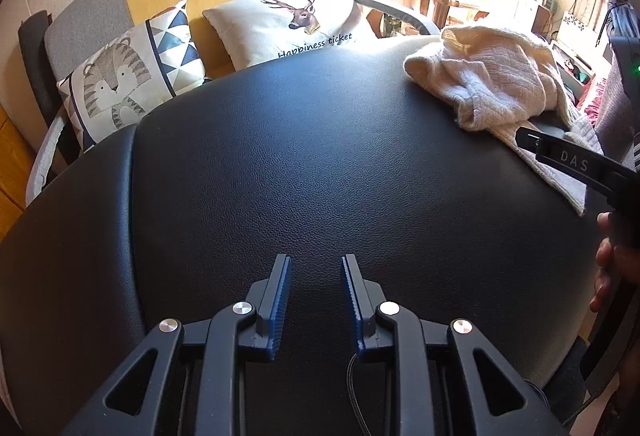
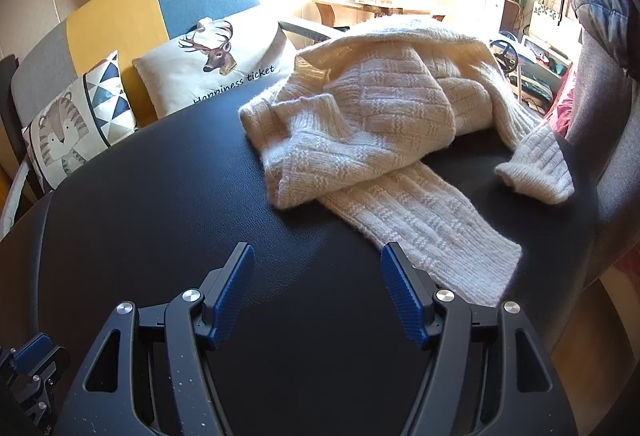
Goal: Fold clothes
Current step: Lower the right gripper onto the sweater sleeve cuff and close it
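Starting the fold, both jaws spread and empty: the right gripper [image 2: 318,276] should pinch the sweater's [image 2: 376,108] near sleeve [image 2: 432,232] by the worktop's [image 2: 160,204] right edge.

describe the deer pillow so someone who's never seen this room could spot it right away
Behind the black table stands a sofa with grey, yellow and blue panels. Two pillows lean on it. The deer pillow is the cream one nearer the window, with an antlered head and the words "Happiness ticket"; its neighbour, the tiger pillow, has blue triangles.
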{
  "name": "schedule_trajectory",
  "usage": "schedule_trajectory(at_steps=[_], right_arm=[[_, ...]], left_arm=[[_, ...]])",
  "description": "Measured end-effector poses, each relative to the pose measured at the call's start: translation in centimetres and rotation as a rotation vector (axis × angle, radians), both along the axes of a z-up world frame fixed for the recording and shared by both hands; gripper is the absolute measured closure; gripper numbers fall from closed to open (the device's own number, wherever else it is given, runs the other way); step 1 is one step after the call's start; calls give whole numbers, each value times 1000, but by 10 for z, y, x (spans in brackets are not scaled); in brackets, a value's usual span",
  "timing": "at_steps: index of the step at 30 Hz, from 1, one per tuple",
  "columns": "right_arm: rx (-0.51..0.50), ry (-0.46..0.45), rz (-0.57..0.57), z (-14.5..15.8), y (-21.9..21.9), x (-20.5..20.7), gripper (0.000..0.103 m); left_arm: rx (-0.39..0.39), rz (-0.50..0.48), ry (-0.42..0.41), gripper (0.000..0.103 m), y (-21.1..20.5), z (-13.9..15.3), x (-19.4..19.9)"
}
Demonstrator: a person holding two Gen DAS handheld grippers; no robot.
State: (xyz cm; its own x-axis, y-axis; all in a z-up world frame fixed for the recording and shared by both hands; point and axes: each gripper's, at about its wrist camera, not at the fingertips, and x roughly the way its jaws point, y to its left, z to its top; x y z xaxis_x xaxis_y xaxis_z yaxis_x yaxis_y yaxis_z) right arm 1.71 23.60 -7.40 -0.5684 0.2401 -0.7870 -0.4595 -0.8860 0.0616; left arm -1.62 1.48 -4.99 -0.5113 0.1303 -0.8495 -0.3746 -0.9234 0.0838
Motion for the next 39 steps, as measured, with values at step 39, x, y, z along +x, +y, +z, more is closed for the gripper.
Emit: schedule_trajectory(at_steps=[39], right_arm=[[113, -50, 33, -57, 51, -91, 24]], left_arm=[[7, 18, -86, 78, -18, -33, -18]])
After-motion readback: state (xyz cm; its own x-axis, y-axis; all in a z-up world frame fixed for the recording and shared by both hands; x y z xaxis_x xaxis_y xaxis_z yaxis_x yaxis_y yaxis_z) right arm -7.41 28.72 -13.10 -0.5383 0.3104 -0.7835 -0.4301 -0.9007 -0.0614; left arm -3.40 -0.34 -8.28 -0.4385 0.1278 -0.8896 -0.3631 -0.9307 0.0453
